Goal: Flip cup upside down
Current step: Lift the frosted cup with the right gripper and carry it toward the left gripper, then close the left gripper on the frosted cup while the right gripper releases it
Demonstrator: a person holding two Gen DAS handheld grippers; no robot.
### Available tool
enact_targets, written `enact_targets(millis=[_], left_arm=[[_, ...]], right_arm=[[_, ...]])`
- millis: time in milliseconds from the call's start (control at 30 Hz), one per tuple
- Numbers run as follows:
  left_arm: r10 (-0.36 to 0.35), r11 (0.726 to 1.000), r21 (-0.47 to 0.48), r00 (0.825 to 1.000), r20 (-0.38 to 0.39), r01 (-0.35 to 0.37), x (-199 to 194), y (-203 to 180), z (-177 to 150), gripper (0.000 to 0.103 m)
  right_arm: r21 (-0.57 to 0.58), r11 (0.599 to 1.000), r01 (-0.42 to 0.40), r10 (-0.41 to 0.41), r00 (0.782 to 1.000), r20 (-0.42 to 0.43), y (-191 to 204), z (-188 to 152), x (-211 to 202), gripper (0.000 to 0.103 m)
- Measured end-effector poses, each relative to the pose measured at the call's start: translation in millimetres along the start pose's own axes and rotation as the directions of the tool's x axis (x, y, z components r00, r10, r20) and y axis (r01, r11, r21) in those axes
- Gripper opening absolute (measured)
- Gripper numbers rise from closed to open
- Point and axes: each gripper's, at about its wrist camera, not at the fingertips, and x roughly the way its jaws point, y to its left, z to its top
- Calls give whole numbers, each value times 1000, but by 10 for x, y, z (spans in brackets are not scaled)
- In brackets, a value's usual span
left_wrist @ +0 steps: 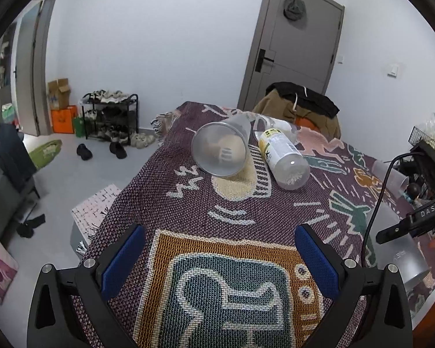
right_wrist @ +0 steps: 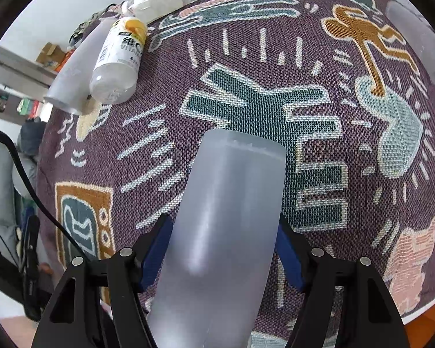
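Right gripper (right_wrist: pixel 223 249) clamps a frosted, translucent cup (right_wrist: pixel 226 217), its tapered body reaching away over the woven cloth (right_wrist: pixel 319 150). Left gripper (left_wrist: pixel 219 256) spread wide, holding nothing.

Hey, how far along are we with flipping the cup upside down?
Done: the right tongs have closed on a frosted cup, blue pads pressed against both its sides. In hand: that cup, its closed base pointing away toward the woven blanket. Left: finishing the turn and setting it rim-down; whether it touches the blanket yet is unclear. The left tongs are open and empty. Another cup lies on its side beside a bottle.
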Motion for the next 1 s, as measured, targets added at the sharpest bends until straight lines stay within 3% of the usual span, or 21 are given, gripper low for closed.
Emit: enact_targets(millis=[100,133,433,767,1000], left_arm=[[-12,1000,-7,1000,-3,12,2,-23,5,103],[-15,1000,-7,1000,-6,15,1,-35,10,103],[-42,998,39,999,-7,42,-46,-196,87,103],[-108,989,92,992,-69,114,-11,-522,287,103],[-139,968,186,977,-159,168,127,-930,493,103]], right_arm=[[-41,998,42,-40,998,39,27,-52,-86,94],[-57,997,56,-53,997,59,37,-70,-135,97],[-92,995,-26,45,978,203,-16,-398,-588,97],[-132,987,-88,134,906,402,-210,-906,-1069,97],[-91,989,-118,147,870,471,-576,-1118,-1027,97]])
